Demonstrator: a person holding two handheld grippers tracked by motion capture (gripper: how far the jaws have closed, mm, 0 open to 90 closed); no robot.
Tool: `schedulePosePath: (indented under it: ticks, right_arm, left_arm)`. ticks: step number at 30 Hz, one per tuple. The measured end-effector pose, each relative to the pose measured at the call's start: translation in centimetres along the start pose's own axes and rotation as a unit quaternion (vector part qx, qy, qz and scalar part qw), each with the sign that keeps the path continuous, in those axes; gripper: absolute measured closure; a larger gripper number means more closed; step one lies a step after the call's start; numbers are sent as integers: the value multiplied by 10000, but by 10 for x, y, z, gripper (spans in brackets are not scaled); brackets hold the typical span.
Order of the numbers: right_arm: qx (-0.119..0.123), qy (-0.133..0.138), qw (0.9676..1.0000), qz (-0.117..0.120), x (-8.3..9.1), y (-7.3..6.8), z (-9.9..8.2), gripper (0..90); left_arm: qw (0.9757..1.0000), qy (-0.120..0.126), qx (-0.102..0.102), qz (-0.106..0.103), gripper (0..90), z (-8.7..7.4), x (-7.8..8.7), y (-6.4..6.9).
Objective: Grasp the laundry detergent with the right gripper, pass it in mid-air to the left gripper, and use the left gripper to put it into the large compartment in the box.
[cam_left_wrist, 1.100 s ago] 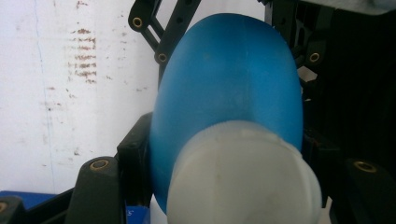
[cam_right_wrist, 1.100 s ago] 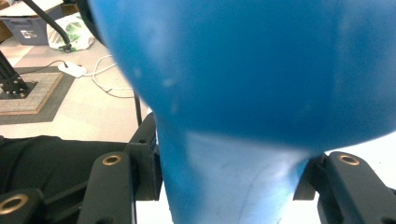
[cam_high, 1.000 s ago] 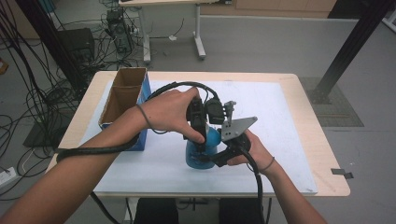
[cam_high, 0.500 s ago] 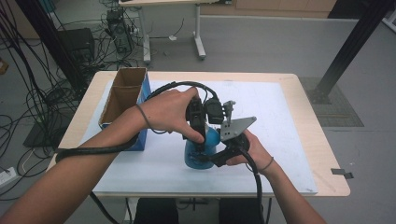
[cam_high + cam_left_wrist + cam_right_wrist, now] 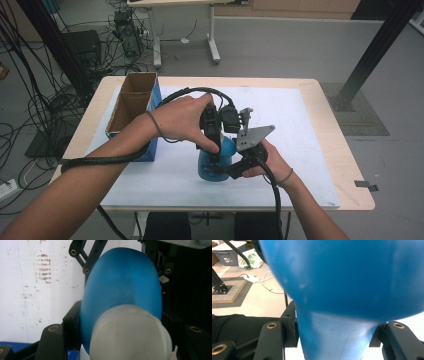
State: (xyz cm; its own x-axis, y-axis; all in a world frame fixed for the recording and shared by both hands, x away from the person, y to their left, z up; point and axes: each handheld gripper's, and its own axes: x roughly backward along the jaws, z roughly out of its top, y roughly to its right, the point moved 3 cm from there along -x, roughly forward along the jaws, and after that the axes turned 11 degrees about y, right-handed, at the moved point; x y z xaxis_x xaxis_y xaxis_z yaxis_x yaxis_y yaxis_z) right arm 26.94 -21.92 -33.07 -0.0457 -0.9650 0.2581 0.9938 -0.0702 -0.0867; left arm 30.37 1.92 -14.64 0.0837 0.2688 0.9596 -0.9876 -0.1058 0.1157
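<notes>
A blue bottle (image 5: 216, 161) with a white cap (image 5: 130, 335) stands on the white mat near the table's front middle. My left gripper (image 5: 214, 151) comes down on it from above, shut on the capped top; the cap sits between its jaws in the left gripper view, with the blue body (image 5: 122, 282) beyond. My right gripper (image 5: 223, 170) reaches in from the right, level with the table, shut on the bottle's narrower waist (image 5: 334, 335). The bulging blue body (image 5: 347, 272) looms above its jaws. Both hands cover much of the bottle in the high view.
An open cardboard box (image 5: 131, 104) with blue sides stands at the table's left edge. A white mat (image 5: 300, 125) covers most of the wooden table (image 5: 345, 165). Black cables (image 5: 100, 161) trail off the left and front edges.
</notes>
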Motion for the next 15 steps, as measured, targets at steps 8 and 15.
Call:
schedulePosePath:
  ticks: [8, 15]
  right_arm:
    - [28, -2, 10000, 12, -1, 0, 0, 425]
    - [-4, 0, 10000, 26, -2, 1, 0, 424]
  left_arm:
    - [10000, 39, 3, -9, 369, -2, 0, 0]
    - [10000, 23, 33, -9, 370, -3, 0, 0]
